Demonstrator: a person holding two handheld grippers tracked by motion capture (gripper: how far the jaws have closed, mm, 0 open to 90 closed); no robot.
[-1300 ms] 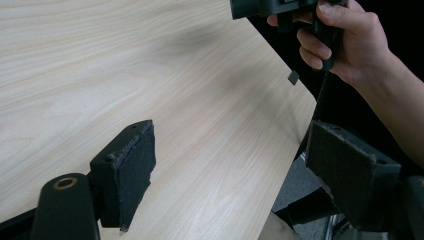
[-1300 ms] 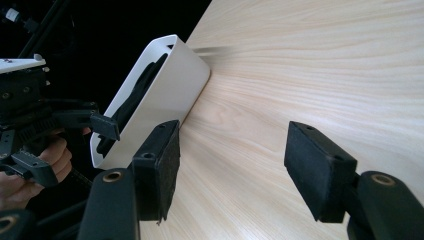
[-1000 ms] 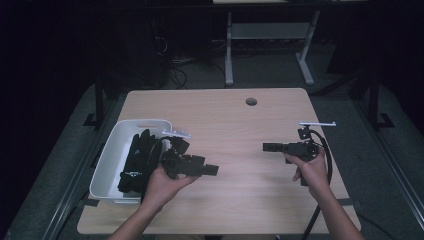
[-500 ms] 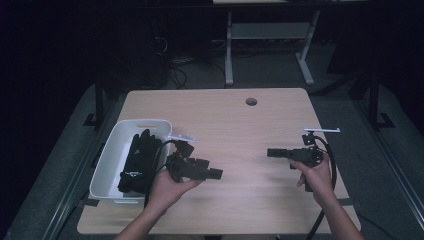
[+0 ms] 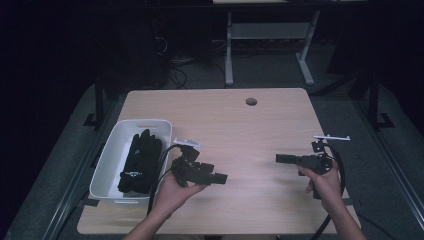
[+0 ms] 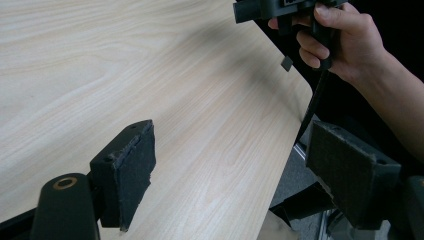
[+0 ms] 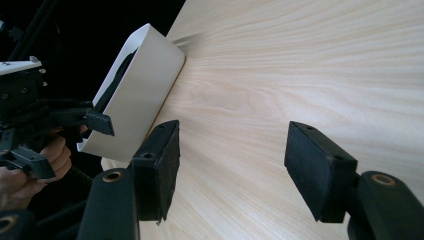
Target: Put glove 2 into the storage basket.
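My left gripper (image 5: 219,178) hovers over the table (image 5: 235,125) just right of a white bin (image 5: 106,165), pointing right. Its jaws stand wide apart with nothing between them, and the left gripper (image 6: 235,165) frames bare wood. My right gripper (image 5: 280,158) is held above the table's right part, pointing left, also open and empty. In the right gripper view its pads (image 7: 160,165) flank bare tabletop, with the white bin (image 7: 140,95) and the left gripper (image 7: 97,120) beyond. Black gloves (image 5: 140,160) lie inside the bin.
A round cable hole (image 5: 251,101) sits near the table's far edge. Dark floor, cables and a white desk frame (image 5: 265,35) lie beyond the table. The right hand (image 6: 345,42) and its gripper appear at the top of the left gripper view.
The left gripper has moved right, away from the bin, and slightly toward the person. The right gripper has shifted a little right and nearer the person.
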